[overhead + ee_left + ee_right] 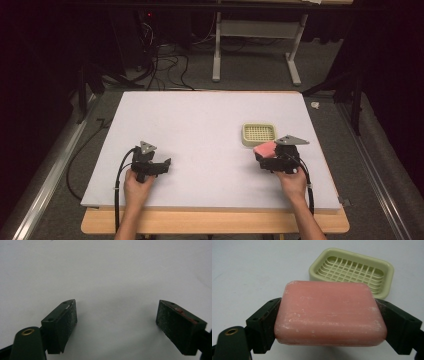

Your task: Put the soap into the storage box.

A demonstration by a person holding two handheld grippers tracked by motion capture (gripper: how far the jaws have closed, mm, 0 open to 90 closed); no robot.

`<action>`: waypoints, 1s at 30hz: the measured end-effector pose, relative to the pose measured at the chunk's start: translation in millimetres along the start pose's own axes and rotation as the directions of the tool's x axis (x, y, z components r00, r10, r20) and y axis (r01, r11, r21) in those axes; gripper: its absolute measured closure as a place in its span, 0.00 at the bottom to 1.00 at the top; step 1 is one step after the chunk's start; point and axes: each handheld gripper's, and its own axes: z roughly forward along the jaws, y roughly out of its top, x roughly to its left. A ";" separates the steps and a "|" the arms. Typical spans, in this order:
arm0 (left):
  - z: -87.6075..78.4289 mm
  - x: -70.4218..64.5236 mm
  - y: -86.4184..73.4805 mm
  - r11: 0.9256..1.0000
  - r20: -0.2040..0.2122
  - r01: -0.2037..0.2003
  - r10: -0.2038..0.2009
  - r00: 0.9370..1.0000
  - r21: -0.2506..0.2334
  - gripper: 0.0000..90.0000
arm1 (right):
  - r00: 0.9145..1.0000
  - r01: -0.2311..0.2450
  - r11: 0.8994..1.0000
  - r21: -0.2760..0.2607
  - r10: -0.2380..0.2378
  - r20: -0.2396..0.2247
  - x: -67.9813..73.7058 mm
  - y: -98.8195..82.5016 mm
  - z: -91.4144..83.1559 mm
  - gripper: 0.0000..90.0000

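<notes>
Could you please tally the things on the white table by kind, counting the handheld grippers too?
Pink soap bar: 1, clamped in the right gripper
Pale green soap dish: 1, empty
Grippers: 2, the left gripper being open over bare table
Total: 4

No text, label, brand, number or sign can be read in any of the three views. The pink rectangular soap bar [330, 313] carries no legible stamp, and the pale green plastic soap dish [388, 267] behind it has a plain rim.
</notes>
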 end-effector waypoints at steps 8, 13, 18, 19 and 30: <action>-0.1 -0.1 0.0 1.000 -0.001 0.000 0.000 1.000 0.000 0.20 | 1.000 -0.023 1.000 -0.001 0.023 0.019 -10.6 11.4 1.6 0.15; -0.1 -0.1 0.0 1.000 -0.001 0.000 0.000 1.000 0.000 0.20 | 0.999 -0.042 0.999 0.007 0.042 0.020 -16.4 17.1 5.8 0.15; 0.0 -0.1 0.0 1.000 -0.001 0.000 0.000 1.000 0.000 0.20 | 0.998 -0.052 0.999 0.012 0.052 0.030 -20.3 25.8 10.7 0.15; 0.0 -0.1 0.0 1.000 -0.001 0.000 0.000 1.000 0.000 0.20 | 0.998 -0.051 0.999 0.013 0.050 0.031 -20.6 27.3 11.5 0.15; 0.0 -0.1 0.0 1.000 -0.001 0.000 0.000 1.000 0.000 0.19 | 0.998 -0.052 0.998 0.045 0.050 0.049 -23.0 40.9 27.0 0.15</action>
